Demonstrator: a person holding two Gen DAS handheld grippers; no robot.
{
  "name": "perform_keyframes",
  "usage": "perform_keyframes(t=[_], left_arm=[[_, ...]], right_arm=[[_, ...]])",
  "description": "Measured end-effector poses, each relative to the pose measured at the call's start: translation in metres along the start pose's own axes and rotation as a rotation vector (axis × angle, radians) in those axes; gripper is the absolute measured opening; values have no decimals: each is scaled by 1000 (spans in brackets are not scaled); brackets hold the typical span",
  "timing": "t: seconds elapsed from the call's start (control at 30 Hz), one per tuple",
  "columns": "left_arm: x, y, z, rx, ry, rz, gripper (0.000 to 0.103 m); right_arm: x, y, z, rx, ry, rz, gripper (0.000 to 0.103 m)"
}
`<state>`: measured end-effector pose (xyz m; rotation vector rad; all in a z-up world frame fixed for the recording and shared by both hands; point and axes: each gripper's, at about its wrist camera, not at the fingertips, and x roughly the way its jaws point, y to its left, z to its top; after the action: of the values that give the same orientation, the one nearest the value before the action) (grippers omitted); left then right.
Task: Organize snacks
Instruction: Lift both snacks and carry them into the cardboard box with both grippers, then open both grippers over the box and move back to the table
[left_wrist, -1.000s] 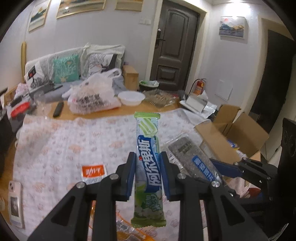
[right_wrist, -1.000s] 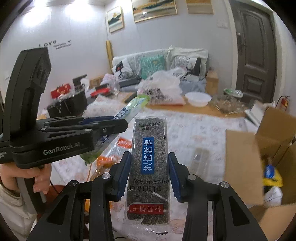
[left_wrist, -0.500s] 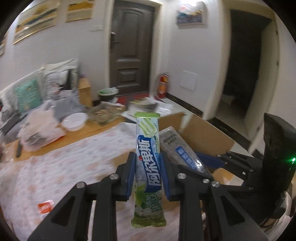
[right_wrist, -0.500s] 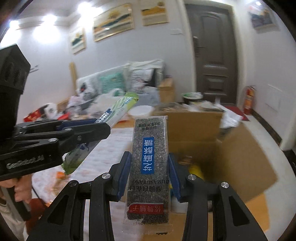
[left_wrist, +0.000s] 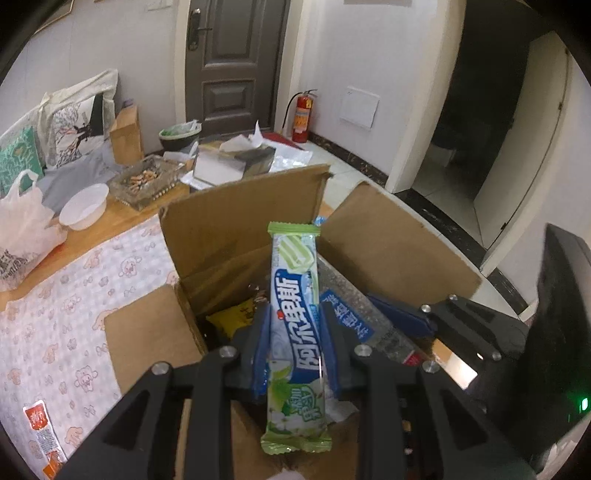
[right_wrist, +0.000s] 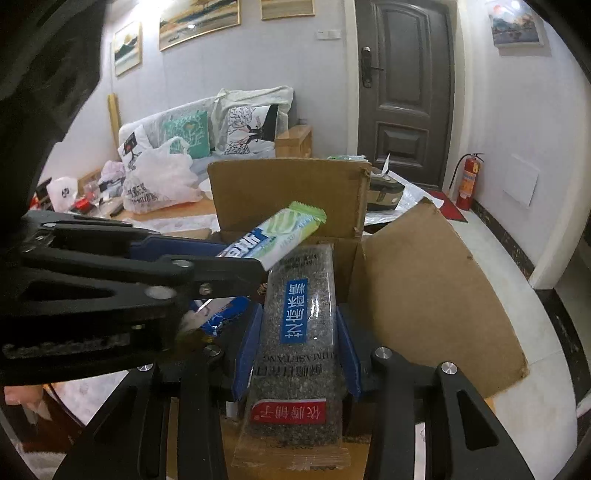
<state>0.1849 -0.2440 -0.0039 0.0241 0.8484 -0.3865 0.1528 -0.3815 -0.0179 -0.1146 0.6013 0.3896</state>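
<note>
My left gripper (left_wrist: 294, 332) is shut on a long green-and-white candy bar (left_wrist: 295, 295), held over the open cardboard box (left_wrist: 236, 225). My right gripper (right_wrist: 298, 332) is shut on a dark sesame snack pack with a blue label (right_wrist: 297, 332), also over the box (right_wrist: 288, 192). The sesame pack (left_wrist: 354, 314) and right gripper show at the right in the left wrist view. The candy bar (right_wrist: 273, 236) and left gripper (right_wrist: 258, 266) cross the left of the right wrist view. A yellow packet (left_wrist: 232, 317) lies inside the box.
An orange snack packet (left_wrist: 40, 424) lies on the patterned tablecloth (left_wrist: 55, 314) at the left. A white bowl (left_wrist: 83, 206), a glass ashtray (left_wrist: 147, 181) and a white plastic bag (left_wrist: 22, 236) sit on the far table edge. The box flaps (right_wrist: 436, 295) stand up around the opening.
Both grippers have swung right from over the table to over the open box, each still holding its snack, and have come lower towards the opening.
</note>
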Motion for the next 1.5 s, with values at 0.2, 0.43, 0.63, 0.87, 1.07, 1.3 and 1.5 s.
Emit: perform_keyframes(t=[0.2, 0.43, 0.63, 0.87, 1.07, 1.3, 1.5], left_arm=[[12, 2, 0, 1, 24, 27, 23], [5, 8, 0, -9, -4, 29, 36], [-9, 15, -3, -13, -23, 39, 47], [-46, 37, -21, -26, -63, 83, 55], [-92, 77, -48, -74, -106, 150, 55], [-136, 143, -97, -167, -138, 248, 57], [-158, 200, -150, -262, -136, 291, 59]], right_arm=[[1, 1, -2, -3, -11, 4, 36], [-6, 3, -4, 2, -24, 12, 39], [-13, 4, -3, 22, -36, 24, 44], [-24, 24, 0, 10, -47, 81, 50], [-34, 64, 6, -28, -63, 164, 51], [-38, 129, 11, -89, -70, 254, 52], [-24, 197, 5, -160, -13, 347, 52]])
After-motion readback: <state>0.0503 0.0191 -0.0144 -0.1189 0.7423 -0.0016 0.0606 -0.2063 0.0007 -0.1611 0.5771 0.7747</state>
